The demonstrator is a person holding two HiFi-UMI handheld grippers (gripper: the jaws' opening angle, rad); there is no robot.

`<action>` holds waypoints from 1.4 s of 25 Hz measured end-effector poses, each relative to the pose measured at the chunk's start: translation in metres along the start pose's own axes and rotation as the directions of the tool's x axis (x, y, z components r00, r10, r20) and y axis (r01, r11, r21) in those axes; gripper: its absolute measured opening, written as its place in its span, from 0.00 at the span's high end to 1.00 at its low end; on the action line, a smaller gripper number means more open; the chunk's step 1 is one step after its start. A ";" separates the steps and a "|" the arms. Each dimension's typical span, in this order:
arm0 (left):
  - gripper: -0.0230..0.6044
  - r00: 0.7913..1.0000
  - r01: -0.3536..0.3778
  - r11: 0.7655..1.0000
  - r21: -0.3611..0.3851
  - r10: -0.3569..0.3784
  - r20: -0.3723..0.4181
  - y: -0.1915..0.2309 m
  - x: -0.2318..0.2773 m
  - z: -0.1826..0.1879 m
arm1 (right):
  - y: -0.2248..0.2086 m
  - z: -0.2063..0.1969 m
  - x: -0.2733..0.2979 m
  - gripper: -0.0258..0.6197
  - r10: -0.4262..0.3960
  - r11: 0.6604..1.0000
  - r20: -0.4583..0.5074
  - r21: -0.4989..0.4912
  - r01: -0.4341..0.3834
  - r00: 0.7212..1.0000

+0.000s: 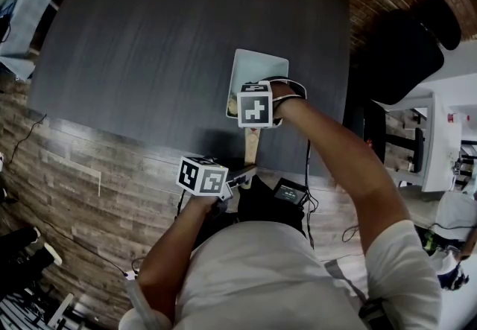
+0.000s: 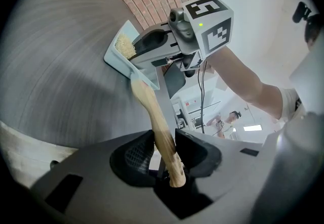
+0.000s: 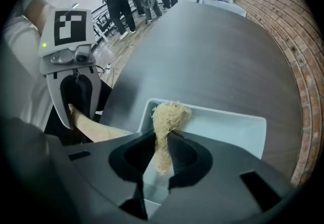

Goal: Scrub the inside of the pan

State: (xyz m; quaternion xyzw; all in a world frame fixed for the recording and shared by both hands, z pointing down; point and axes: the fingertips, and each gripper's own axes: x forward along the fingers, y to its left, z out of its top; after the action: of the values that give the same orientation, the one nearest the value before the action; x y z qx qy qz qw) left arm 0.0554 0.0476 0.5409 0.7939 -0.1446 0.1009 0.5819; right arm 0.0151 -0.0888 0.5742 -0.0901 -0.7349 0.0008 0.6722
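- Head view: the pale rectangular pan (image 1: 258, 69) sits on the dark table (image 1: 149, 45), near its front edge, with its wooden handle (image 1: 250, 144) pointing back at the person. The left gripper (image 1: 243, 175) is at the handle's end. The right gripper (image 1: 250, 114) hangs over the pan's near end. Its tips are hidden under the marker cube, so contact with the pan floor is probable, not confirmed.
- Left gripper view: the pads (image 2: 137, 153) are clamped on the handle close to its butt, one either side.
- Right gripper view: the jaws pinch the stem of a straw-coloured scrub tuft (image 3: 168, 116). Its frayed head sticks out past the fingertips, against the pan's near-left corner.
- Step judged: scrubbing. Hold the handle firm, press the tuft flat, use short strokes into corners, and avoid sliding the pan.
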 end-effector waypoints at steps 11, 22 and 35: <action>0.75 1.000 0.001 1.000 -0.016 -0.001 0.014 0.001 0.000 0.001 | 0.004 0.000 -0.024 0.83 0.052 0.993 0.117 0.099 -0.064 0.992; 0.75 0.999 -0.001 0.999 -0.044 0.003 0.032 0.001 0.000 0.001 | -0.054 -0.020 -0.059 0.83 -0.289 0.951 0.118 0.150 0.271 0.950; 0.75 0.999 0.001 0.998 -0.070 0.003 0.053 0.000 -0.001 0.000 | -0.126 -0.052 -0.074 0.83 -0.644 0.762 -0.039 0.049 0.645 0.764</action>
State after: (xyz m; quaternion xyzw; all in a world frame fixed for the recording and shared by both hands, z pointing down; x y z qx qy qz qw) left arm 0.0544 0.0475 0.5404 0.7753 -0.1639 0.0749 0.6054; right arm 0.0562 -0.2292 0.5212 0.1878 -0.7139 -0.2093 0.6413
